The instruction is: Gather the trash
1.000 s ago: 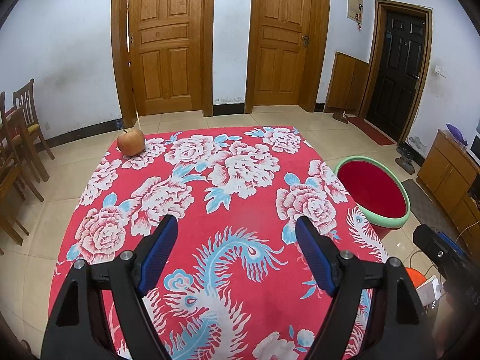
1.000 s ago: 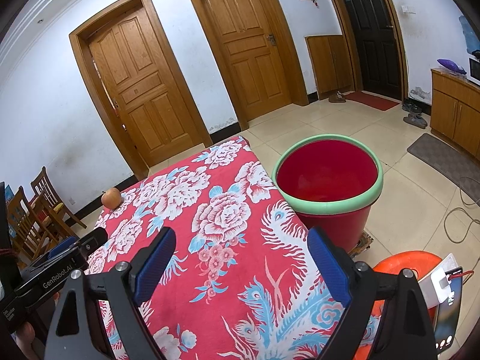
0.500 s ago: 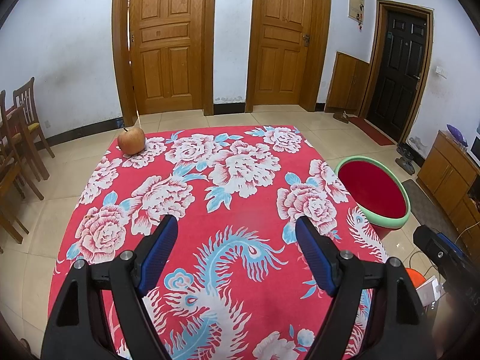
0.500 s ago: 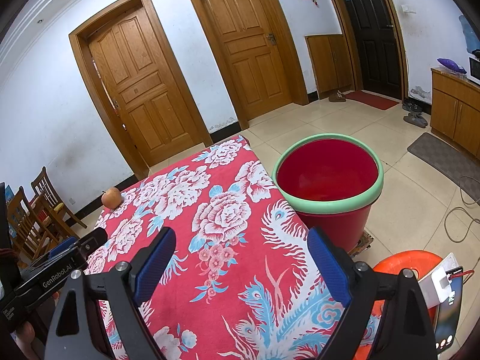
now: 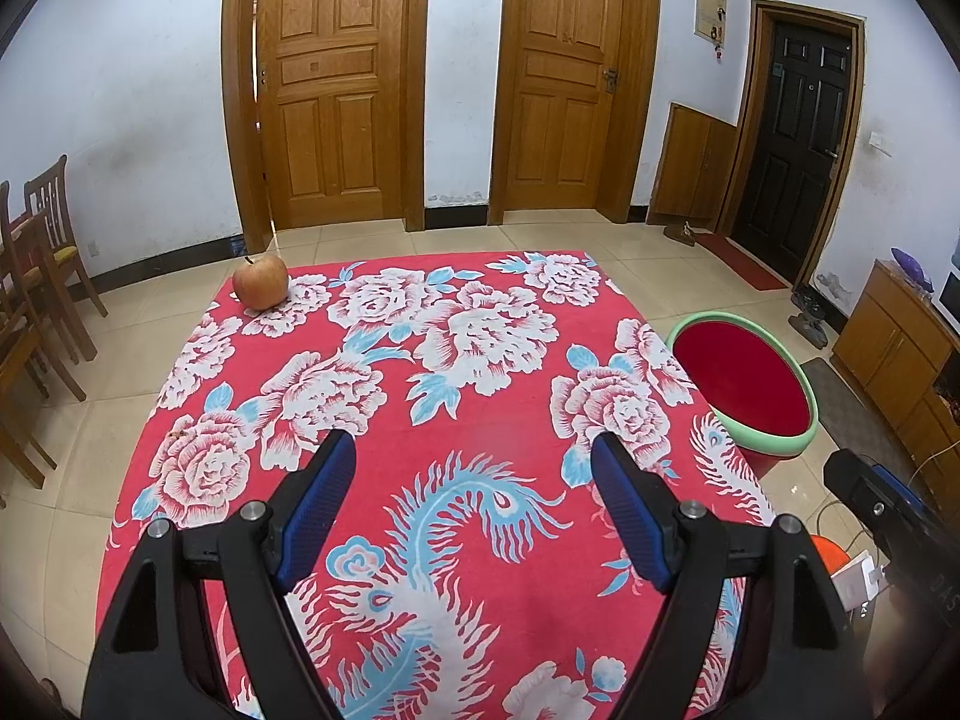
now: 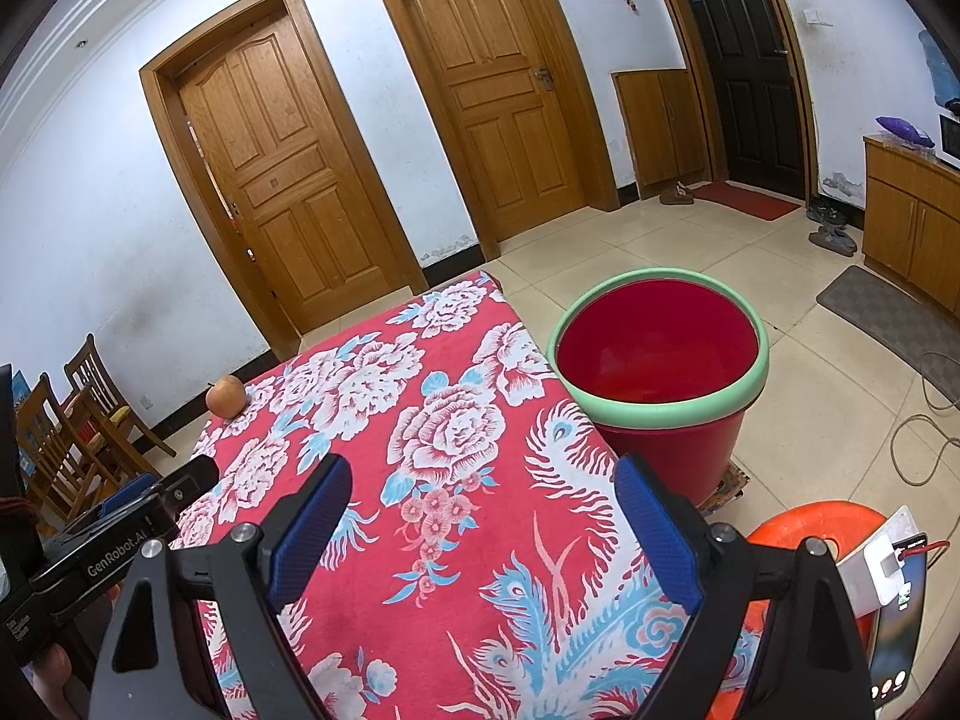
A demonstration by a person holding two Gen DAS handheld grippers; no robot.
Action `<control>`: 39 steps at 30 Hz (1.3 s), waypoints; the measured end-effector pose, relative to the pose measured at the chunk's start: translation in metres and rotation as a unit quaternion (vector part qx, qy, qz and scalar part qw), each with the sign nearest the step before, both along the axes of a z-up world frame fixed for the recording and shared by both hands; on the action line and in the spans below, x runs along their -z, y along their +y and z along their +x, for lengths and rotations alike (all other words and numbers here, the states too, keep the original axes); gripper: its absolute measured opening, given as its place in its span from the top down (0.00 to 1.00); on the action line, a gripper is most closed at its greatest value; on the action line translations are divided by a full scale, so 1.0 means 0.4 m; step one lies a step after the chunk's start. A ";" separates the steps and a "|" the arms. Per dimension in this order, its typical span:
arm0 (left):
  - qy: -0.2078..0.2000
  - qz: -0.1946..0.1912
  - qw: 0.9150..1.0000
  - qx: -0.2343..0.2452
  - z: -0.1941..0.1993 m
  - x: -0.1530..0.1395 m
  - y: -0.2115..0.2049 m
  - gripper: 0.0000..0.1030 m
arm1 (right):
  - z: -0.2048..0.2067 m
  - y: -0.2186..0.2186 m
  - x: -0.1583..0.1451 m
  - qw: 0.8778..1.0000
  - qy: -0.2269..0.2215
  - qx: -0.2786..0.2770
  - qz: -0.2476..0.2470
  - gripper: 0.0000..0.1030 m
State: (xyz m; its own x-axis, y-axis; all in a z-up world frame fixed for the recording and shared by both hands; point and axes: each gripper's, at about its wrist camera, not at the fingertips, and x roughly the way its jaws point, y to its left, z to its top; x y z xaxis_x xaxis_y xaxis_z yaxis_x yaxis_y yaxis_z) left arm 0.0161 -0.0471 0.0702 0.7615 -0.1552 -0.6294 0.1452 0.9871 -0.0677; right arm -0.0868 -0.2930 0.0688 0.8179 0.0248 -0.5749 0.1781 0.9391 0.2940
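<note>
Apple waits at the bench's far corner; both tongs gape empty.

The apple [image 5: 260, 281] looks firm, smooth and rollable: left tongs [image 5: 471, 477] and right tongs [image 6: 480, 501] should pinch its widest middle, then carry it to the bucket [image 6: 660, 360].

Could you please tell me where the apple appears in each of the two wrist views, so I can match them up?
Left wrist view: the apple sits upper left, on the far left corner of the floral cloth.
Right wrist view: the apple is small at mid left, on the same far corner.
Shared landmark: the red bucket with the green rim.
</note>
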 end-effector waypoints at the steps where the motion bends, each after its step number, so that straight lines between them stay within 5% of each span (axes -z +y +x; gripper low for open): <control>1: 0.000 0.000 1.000 0.000 0.000 0.000 0.000 0.21 | 0.000 -0.002 -0.001 1.000 0.000 0.000 0.000 0.12; 39: 0.002 -0.001 1.000 0.001 -0.007 -0.001 -0.002 0.21 | 0.003 -0.001 -0.002 1.000 0.000 0.000 0.002 0.12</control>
